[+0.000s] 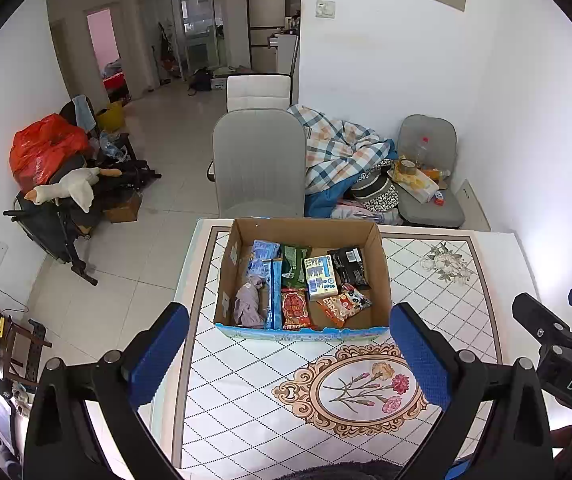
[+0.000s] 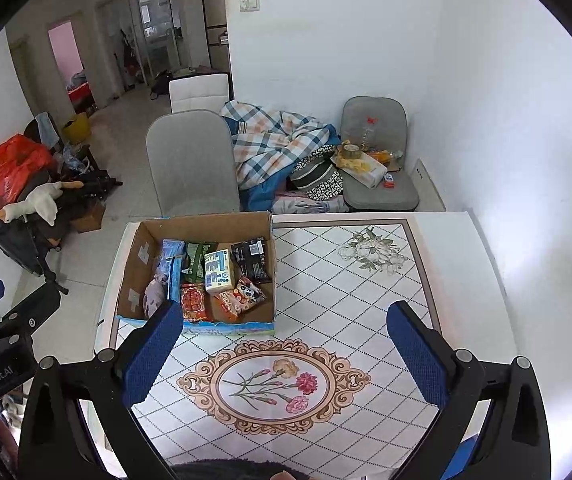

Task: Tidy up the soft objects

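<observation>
Item: open brown cardboard box with blue printed lower edge (image 1: pixel 301 276), standing on the white diamond-tiled table with floral medallion (image 1: pixel 445 292), at its far left part.

Contents: crumpled lilac cloth (image 1: pixel 250 300) against the box's left wall; beside it a light blue packet (image 1: pixel 264 258), green packet (image 1: pixel 294 264), red snack packet (image 1: pixel 295 309), cream carton (image 1: pixel 319 278), black packet (image 1: pixel 349 266), orange panda packet (image 1: pixel 345 300).

Left gripper (image 1: pixel 289 354): blue pads spread wide, holding nothing, above the table on the near side of the box.
Right gripper (image 2: pixel 286 354): likewise wide, empty, to the box's near right.

Risks, judged: glossy packets overlap, so one pinch may lift two; the cloth may snag the box wall; a low approach may push the light box.
</observation>
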The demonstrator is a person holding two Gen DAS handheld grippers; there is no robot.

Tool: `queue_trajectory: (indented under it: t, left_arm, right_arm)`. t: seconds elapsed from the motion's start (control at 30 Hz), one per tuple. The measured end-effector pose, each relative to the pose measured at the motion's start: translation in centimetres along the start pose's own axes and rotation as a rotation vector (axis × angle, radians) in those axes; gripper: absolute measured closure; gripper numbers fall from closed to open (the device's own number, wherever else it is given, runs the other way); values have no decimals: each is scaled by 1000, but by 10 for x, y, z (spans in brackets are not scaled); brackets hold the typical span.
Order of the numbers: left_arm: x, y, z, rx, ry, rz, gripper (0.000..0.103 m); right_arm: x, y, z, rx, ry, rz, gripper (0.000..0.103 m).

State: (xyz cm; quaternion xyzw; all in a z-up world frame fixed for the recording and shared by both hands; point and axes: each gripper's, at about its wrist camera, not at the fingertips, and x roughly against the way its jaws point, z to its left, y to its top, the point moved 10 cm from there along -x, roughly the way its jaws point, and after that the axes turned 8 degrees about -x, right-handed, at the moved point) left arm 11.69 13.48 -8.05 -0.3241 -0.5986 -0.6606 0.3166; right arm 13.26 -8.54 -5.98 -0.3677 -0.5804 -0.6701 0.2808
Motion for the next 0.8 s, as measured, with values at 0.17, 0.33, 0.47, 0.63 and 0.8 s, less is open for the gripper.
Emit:
queue_trajectory:
  t: [0.17, 0.33, 0.47, 0.63, 0.8]
  left_arm:
    - [1, 0, 1, 0, 3, 5, 0]
    - [1, 1, 2, 2, 5, 4, 0]
    - [1, 1, 2, 0, 6, 4, 0]
    - [1, 1, 2, 0, 6, 7, 0]
    - [0, 1, 3, -1, 12, 6, 0]
  right_arm:
    - [0, 1, 0, -3, -5, 0, 0]
    - [1, 0, -1, -9, -12, -5, 0]
    - [1, -1, 0, -11, -14, -8, 0]
    - [1, -2, 0, -9, -15, -7, 0]
    - [3, -2, 0, -8, -18, -12, 0]
